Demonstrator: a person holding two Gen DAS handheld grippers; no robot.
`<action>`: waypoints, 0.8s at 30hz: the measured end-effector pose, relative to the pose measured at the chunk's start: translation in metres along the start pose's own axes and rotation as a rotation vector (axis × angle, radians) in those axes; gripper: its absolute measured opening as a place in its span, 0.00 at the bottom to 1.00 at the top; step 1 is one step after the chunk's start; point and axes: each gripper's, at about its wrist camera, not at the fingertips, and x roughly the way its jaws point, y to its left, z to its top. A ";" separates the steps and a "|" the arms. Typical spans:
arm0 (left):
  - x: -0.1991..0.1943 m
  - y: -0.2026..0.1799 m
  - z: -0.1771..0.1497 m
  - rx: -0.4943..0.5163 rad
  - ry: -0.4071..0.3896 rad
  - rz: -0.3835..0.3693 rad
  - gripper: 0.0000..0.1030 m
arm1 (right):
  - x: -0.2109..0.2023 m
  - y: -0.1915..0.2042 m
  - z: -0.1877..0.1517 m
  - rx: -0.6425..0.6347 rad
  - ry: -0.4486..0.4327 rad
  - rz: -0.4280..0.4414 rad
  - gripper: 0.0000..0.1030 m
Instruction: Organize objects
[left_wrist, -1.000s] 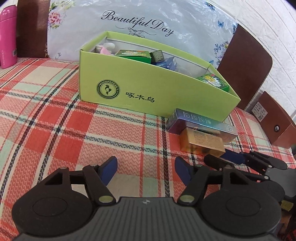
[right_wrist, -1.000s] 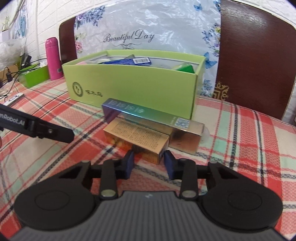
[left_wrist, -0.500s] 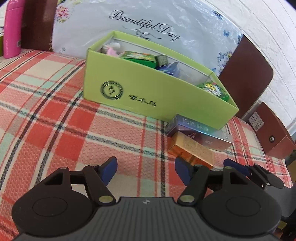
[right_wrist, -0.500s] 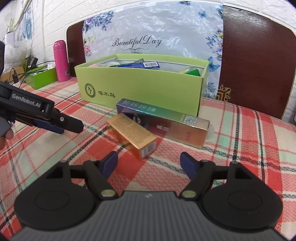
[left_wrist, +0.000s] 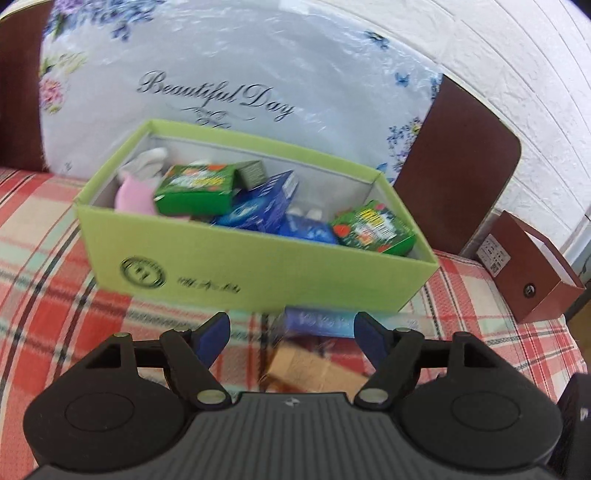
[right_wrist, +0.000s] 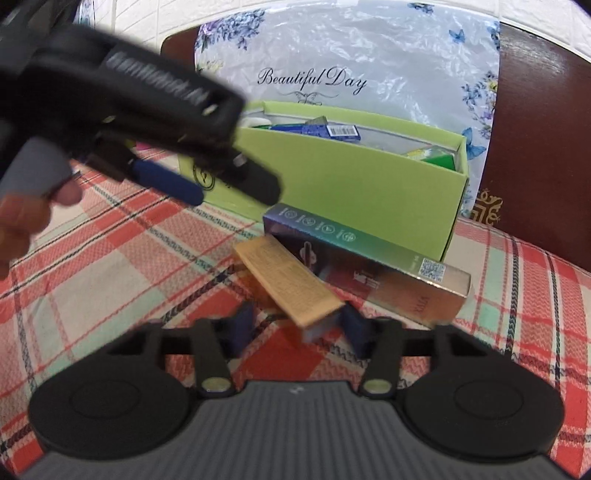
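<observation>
Plaid cloth is covering my bench; my right tool (right_wrist: 295, 326), spread wider half a second ago, is now closing around the gold box (right_wrist: 286, 282) (green bin (left_wrist: 258, 273) waiting behind), left tool (left_wrist: 291, 334) hovering released.

One lime bin (left_wrist: 258, 273); two loose boxes: gold (right_wrist: 291, 284), iridescent (right_wrist: 369, 254); two grippers (left_wrist: 291, 328) (right_wrist: 295, 328).

Lime-green box (left_wrist: 280, 275), black emblem on its front. Gold carton (right_wrist: 288, 282). Iridescent purple-to-green carton (right_wrist: 369, 254). Red, cream and mint plaid tablecloth (right_wrist: 110, 280). At 12 o'clock, white cushion (left_wrist: 240, 74), blue floral print, black script. Dark-blue fingertips (left_wrist: 214, 334).
</observation>
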 end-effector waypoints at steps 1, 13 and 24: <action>0.002 -0.003 0.003 0.009 -0.004 -0.008 0.75 | -0.002 0.000 0.000 0.011 0.000 0.010 0.37; 0.045 -0.006 -0.001 0.074 0.096 -0.078 0.62 | -0.039 0.006 -0.023 0.060 0.016 0.003 0.31; -0.003 0.005 -0.048 0.109 0.068 -0.104 0.09 | -0.061 0.007 -0.031 0.079 0.020 -0.008 0.31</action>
